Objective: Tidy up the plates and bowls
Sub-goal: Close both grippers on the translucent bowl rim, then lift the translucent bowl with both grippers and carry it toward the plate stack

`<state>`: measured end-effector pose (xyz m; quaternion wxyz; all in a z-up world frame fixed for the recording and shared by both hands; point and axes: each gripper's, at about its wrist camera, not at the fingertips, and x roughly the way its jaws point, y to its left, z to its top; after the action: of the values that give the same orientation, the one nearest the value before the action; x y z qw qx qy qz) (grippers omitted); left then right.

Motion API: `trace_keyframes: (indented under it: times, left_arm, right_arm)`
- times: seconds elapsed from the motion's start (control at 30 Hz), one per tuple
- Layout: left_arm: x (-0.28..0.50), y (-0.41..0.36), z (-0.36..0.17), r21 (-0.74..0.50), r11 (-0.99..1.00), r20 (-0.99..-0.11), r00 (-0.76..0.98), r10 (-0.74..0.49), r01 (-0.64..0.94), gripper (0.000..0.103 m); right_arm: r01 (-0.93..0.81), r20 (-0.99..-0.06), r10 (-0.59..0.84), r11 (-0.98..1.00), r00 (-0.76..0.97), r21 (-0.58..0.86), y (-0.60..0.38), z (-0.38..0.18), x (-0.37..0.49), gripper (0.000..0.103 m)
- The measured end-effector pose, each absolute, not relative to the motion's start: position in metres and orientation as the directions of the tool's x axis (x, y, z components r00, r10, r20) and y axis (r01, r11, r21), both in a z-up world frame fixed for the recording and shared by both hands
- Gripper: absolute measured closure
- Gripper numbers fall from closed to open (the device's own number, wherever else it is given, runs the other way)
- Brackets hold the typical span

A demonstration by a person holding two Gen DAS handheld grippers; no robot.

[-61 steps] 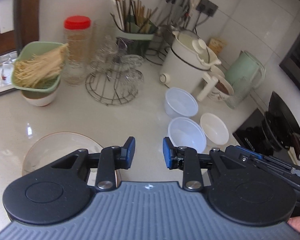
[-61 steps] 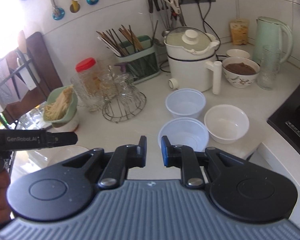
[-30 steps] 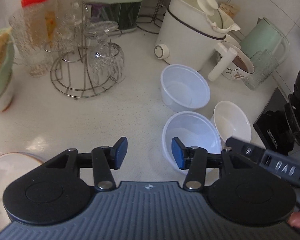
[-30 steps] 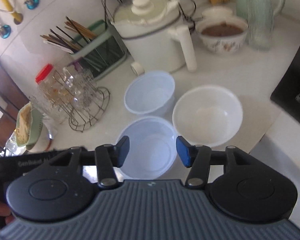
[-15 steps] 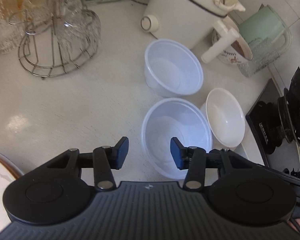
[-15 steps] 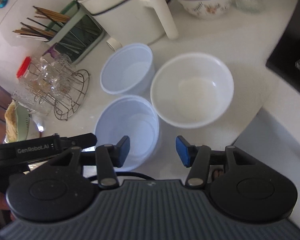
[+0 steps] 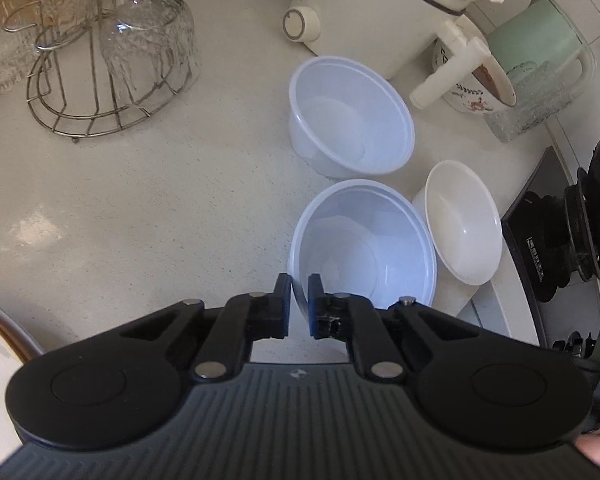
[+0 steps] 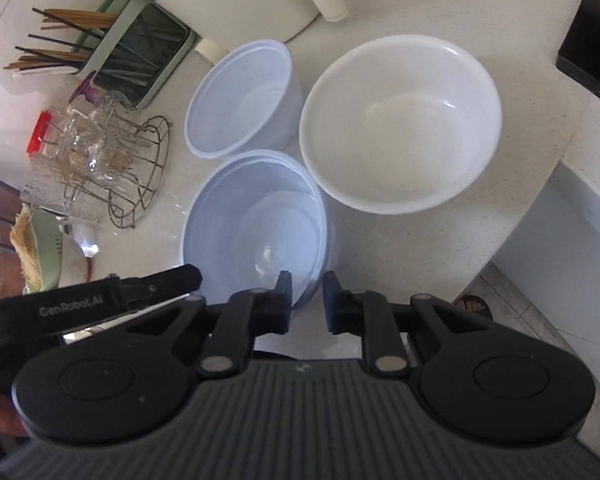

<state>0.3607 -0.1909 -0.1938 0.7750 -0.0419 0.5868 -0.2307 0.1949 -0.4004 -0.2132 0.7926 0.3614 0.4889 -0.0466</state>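
Both grippers were open above the bowls a second ago; now both have dropped to the near translucent plastic bowl (image 7: 364,248). The left gripper (image 7: 299,294) has clamped shut on its near-left rim, with the thin wall pinched between the pads. The right gripper (image 8: 307,294) is closing on the near-right rim, wall between the jaws; contact can't be confirmed. So a two-handed grasp is about set, and a lift to stack looks next.

The bowl sits on the bench (image 7: 140,200) directly under both grippers: bluish-white, thin, flexible-looking and empty, possibly two nested, judging by the doubled rim. A matching plastic bowl (image 7: 350,116) is just beyond it. A white ceramic bowl (image 8: 400,120) lies ahead-right of the right gripper.
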Motion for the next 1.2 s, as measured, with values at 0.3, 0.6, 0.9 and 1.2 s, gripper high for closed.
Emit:
trace_keyframes:
  times: [0.3,0.6,0.9,1.2]
  left_arm:
    - [0.353,-0.162,-0.175,-0.347,0.901,-0.883,0.234,-0.407,0.259,0.094]
    - [0.338,-0.117,-0.163,-0.328,0.923,-0.880,0.289,-0.376,0.202,0.093]
    - [0.328,-0.093,-0.168,-0.274,0.943,-0.895,0.308,-0.322,0.188,0.093]
    - [0.325,-0.081,-0.175,-0.266,0.945,-0.907,0.282,-0.312,0.192,0.092]
  right_arm:
    - [0.347,-0.790,0.327,0.765,0.518,0.543,-0.383,-0.202,0.201,0.085]
    - [0.221,-0.770,0.385,0.806,0.508,0.549,-0.349,-0.195,0.211,0.085]
    - [0.170,-0.782,0.404,0.830,0.475,0.532,-0.318,-0.196,0.219,0.085]
    - [0.173,-0.807,0.387,0.847,0.447,0.502,-0.302,-0.199,0.221,0.083]
